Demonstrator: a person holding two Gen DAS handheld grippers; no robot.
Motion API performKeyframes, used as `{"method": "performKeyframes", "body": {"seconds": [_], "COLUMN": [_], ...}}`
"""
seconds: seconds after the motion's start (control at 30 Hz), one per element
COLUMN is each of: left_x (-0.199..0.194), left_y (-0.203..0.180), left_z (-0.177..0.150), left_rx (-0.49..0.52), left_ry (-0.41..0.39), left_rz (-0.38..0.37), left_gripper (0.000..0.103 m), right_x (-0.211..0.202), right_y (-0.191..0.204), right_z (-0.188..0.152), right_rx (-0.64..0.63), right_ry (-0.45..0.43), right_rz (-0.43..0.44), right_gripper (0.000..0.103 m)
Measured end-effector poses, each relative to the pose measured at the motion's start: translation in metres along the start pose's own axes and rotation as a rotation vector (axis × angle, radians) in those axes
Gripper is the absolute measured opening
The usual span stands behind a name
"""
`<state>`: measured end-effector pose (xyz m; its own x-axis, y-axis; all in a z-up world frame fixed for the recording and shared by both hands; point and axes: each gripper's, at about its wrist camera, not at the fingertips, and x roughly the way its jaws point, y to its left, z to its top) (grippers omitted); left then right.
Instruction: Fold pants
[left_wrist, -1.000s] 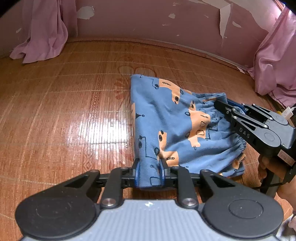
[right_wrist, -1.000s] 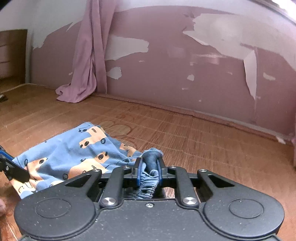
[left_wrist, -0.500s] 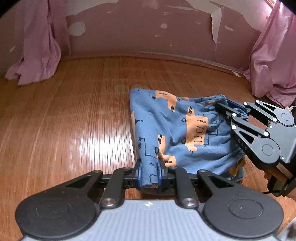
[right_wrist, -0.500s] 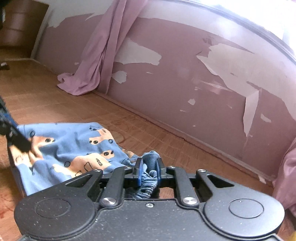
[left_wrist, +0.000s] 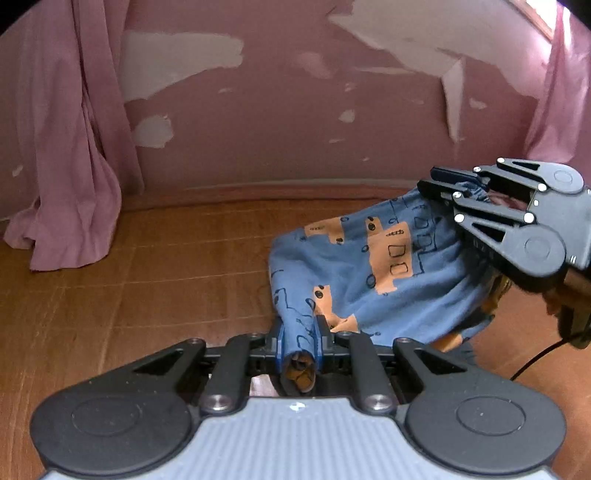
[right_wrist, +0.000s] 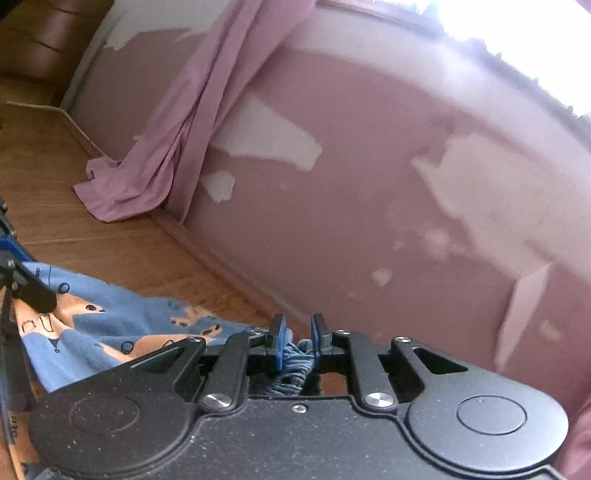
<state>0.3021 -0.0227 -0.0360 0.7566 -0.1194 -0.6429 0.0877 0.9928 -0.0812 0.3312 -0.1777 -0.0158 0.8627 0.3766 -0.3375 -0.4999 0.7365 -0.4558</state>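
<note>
Nearest the left wrist camera, the left gripper (left_wrist: 298, 334) has its jaws pressed in on a bunched corner of the blue pants (left_wrist: 354, 273), with a roll of cloth poking back between the fingers. From that pinch the pants stretch away to the right and upward, printed with orange vehicles, and hang as a slack sheet above the wooden floor (left_wrist: 147, 277); whether the lowest fold touches the floor cannot be told. At the far upper end the right gripper (left_wrist: 430, 181) is closed on the gathered elastic waistband. In the right wrist view, the right gripper (right_wrist: 297, 334) shows the same hold, with crinkled blue waistband squeezed between its narrow-set fingers and the pants (right_wrist: 92, 332) trailing off to the left. Left of the pants the floor runs bare toward a pink curtain (left_wrist: 70, 177) pooled at the far left corner. Beyond it stands the far wall (left_wrist: 295, 122), pink with peeled white patches.
</note>
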Motion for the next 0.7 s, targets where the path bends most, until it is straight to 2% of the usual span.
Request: {"method": "performKeyframes", "body": {"seconds": [0.1,0.23,0.37,0.4,0.47,0.53,0.57,0.63,0.7], "left_x": [0.007,0.002,0.005,0.006,0.008,0.006,0.007,0.008,0.009], "left_y": [0.01,0.019,0.023,0.025,0.03,0.033,0.035,0.037,0.038], "left_z": [-0.007,-0.019,-0.021,-0.02,-0.02,-0.022,-0.021,-0.021,-0.022], "left_rx": [-0.009,0.002,0.02,0.012,-0.013,-0.035,-0.043,-0.053,-0.054], "left_ry": [0.039,0.058,0.094,0.102,0.114,0.118,0.121,0.128,0.137], "left_rz": [-0.011,-0.067,-0.08,-0.08,-0.081,-0.074,-0.073,-0.081,-0.084], "left_gripper": [0.017,0.018,0.025,0.029,0.036,0.046,0.047,0.047,0.047], "right_x": [0.003,-0.019,-0.021,-0.02,-0.025,-0.033,-0.038,-0.041,-0.041], "right_y": [0.005,0.006,0.0,-0.002,-0.006,-0.006,-0.006,-0.006,-0.005], "right_z": [-0.009,-0.026,-0.047,-0.052,-0.058,-0.061,-0.062,-0.067,-0.072], "right_rx": [0.075,0.207,0.312,0.335,0.386,0.429,0.457,0.5,0.539], "right_ry": [0.076,0.144,0.23,0.252,0.27,0.269,0.271,0.289,0.306], "right_rz": [0.048,0.055,0.017,0.005,-0.029,-0.04,-0.033,0.001,0.028], "right_gripper": [0.015,0.019,0.038,0.05,0.066,0.07,0.074,0.073,0.064]}}
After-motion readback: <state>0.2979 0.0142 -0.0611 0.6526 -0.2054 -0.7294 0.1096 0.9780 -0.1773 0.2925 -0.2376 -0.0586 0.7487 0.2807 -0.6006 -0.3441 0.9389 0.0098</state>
